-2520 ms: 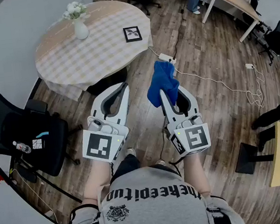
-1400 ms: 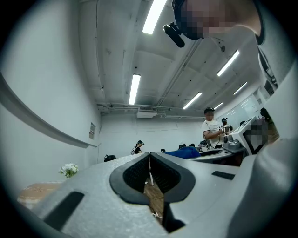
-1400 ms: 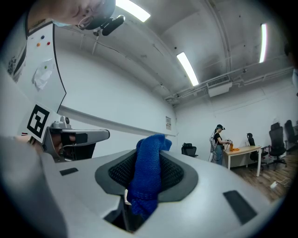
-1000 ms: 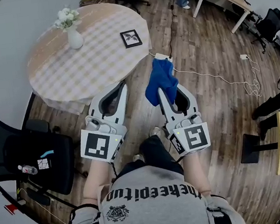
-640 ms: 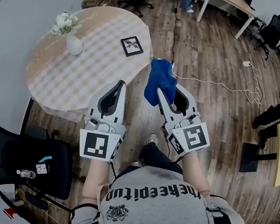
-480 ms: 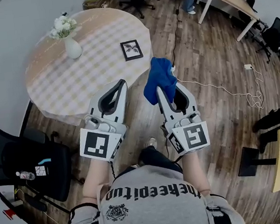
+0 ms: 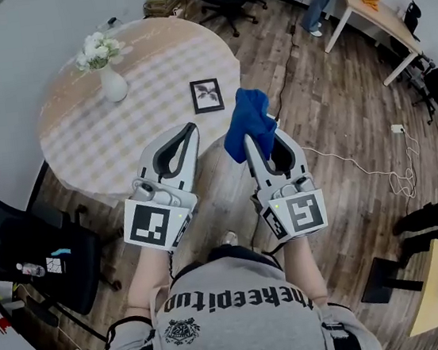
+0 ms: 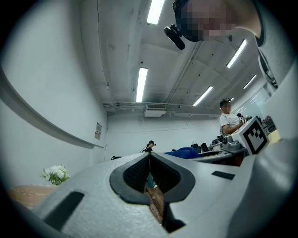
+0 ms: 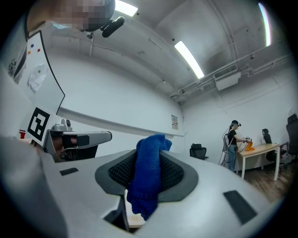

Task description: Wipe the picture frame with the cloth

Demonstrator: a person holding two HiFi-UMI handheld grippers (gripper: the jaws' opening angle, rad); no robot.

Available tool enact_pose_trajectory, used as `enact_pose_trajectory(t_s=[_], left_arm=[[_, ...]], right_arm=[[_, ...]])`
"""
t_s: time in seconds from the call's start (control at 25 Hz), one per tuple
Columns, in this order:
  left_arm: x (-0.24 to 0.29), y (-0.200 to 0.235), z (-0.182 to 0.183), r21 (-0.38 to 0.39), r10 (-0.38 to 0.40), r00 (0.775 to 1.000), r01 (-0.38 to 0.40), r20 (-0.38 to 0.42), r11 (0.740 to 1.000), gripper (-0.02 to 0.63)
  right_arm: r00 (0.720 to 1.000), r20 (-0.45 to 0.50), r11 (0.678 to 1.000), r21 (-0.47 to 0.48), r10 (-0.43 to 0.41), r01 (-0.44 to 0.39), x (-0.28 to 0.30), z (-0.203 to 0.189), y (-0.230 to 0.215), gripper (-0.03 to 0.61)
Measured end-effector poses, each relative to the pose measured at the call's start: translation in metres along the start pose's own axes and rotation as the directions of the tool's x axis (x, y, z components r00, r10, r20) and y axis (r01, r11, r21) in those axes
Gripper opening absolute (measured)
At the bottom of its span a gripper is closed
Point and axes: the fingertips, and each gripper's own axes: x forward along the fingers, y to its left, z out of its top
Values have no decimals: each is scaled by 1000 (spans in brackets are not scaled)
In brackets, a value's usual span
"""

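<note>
Frame (image 7: pixel 207 96): flat on the round desk (image 7: pixel 118 139), close to its near edge; dark border, pale print; nothing touches it.
Cloth (image 7: pixel 248 122): blue, bunched just right of the frame, off the desk's edge and apart from the frame.
Right hand-held gripper (image 7: pixel 251 140): clamped on the cloth, which drapes over its tips.
Left hand-held gripper (image 7: pixel 191 127): jaws together with nothing between them; tips below the frame, near the desk's edge.
Head view alone: shows the frame and the desk top.
Left gripper view: the flowers (image 8: pixel 55 173) low at left, ceiling strip lights above.
Right gripper view: the knitted weave of the cloth; a person standing by a far table.
Desk: pale checked covering; a white vase (image 7: pixel 113 84) up-left of the frame, well apart.
Room: wood-plank floor (image 7: pixel 331 115), a white cable (image 7: pixel 363 175) right of the frame, a black chair (image 7: pixel 45 249) lower left.
</note>
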Motion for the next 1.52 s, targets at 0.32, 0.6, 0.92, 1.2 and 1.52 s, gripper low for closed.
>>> enact_pose_trajectory(t_s=[0.32, 0.6, 0.92, 1.2, 1.52], left_arm=[[8, -31, 5, 25, 49, 999, -50, 11, 998, 18], [1, -27, -3, 20, 61, 998, -61, -3, 998, 18], [19, -1, -18, -12, 25, 999, -25, -20, 1000, 18], [34, 23, -20, -20, -26, 1000, 25, -6, 999, 18], [50, 75, -28, -28, -62, 998, 63, 9, 998, 18]], right_arm=[[998, 11, 998, 8, 57, -57, -19, -2, -22, 125], [998, 7, 997, 26, 68, -68, -18, -12, -18, 126], [999, -18, 999, 29, 28, -28, 8, -20, -20, 126], [1000, -13, 999, 25, -21, 21, 33, -18, -21, 126], [998, -8, 998, 17, -65, 65, 83, -23, -13, 126]])
